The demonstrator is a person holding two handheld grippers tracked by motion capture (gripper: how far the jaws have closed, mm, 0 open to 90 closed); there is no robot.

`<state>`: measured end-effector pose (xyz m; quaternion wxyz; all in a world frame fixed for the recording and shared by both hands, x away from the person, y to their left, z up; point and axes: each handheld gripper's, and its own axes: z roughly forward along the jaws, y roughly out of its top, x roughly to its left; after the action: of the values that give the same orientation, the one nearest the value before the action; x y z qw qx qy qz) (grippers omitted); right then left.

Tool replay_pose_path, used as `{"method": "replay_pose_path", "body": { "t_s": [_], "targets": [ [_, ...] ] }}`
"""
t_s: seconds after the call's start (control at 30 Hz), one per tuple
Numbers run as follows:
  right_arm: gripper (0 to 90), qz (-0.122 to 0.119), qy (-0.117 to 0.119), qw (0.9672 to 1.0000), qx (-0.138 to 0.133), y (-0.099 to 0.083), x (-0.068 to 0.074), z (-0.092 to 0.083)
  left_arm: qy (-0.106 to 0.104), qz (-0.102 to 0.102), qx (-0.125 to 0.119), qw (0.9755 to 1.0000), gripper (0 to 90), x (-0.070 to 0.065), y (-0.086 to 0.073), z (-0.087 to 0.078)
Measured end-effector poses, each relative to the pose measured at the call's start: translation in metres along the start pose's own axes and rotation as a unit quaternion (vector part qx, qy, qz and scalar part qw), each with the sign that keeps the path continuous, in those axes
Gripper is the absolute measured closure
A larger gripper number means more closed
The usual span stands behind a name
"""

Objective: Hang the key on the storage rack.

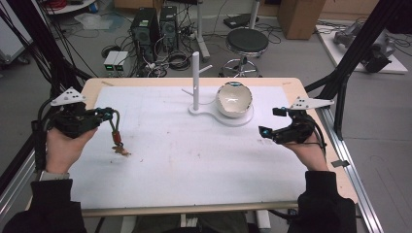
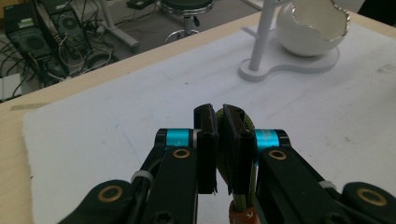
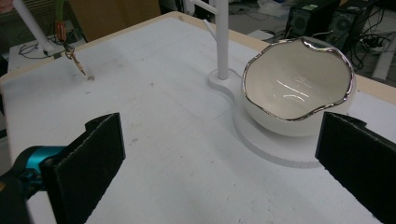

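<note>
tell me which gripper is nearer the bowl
Right. The right gripper sits open just beside the bowl, while the left gripper is across the table at its far side, holding a cord.

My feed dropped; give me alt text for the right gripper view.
The right gripper is open, its black fingers wide apart, facing a white silver-rimmed bowl on a white stand base with an upright post.
</note>
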<state>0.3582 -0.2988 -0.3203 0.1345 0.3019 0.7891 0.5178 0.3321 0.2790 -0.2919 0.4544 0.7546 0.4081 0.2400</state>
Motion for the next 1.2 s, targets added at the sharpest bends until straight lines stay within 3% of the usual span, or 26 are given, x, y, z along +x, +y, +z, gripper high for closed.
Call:
{"method": "replay_pose_path", "body": {
  "t_s": [0.17,0.3,0.47,0.63,0.87,1.1,1.2],
  "targets": [
    [0.7,0.006,-0.001,1.0,-0.001,0.0,0.0,-0.002,-0.019,0.009,0.0,0.9998,84.0,-0.016,0.016,0.019],
    [0.7,0.011,-0.011,0.9999,-0.003,0.0,-0.001,-0.001,-0.022,0.02,0.014,0.9995,84.0,-0.026,0.028,0.037],
    [0.7,0.01,-0.01,0.9999,0.0,0.0,-0.001,0.0,-0.036,0.019,0.005,0.9992,84.0,-0.036,0.043,0.056],
    [0.7,0.006,-0.006,1.0,0.004,0.0,0.001,0.003,-0.03,0.032,0.012,0.999,84.1,-0.051,0.055,0.076],
    [0.7,0.007,0.0,1.0,0.004,0.0,0.002,0.003,-0.051,0.032,0.008,0.9982,84.1,-0.075,0.074,0.111],
    [0.7,0.01,0.011,0.9999,-0.002,0.002,0.004,0.004,-0.059,0.038,0.013,0.9975,84.1,-0.088,0.09,0.133],
    [0.7,0.007,0.011,0.9999,-0.002,0.002,0.004,0.004,-0.059,0.035,0.008,0.9976,84.1,-0.1,0.095,0.145]
  ]
}}
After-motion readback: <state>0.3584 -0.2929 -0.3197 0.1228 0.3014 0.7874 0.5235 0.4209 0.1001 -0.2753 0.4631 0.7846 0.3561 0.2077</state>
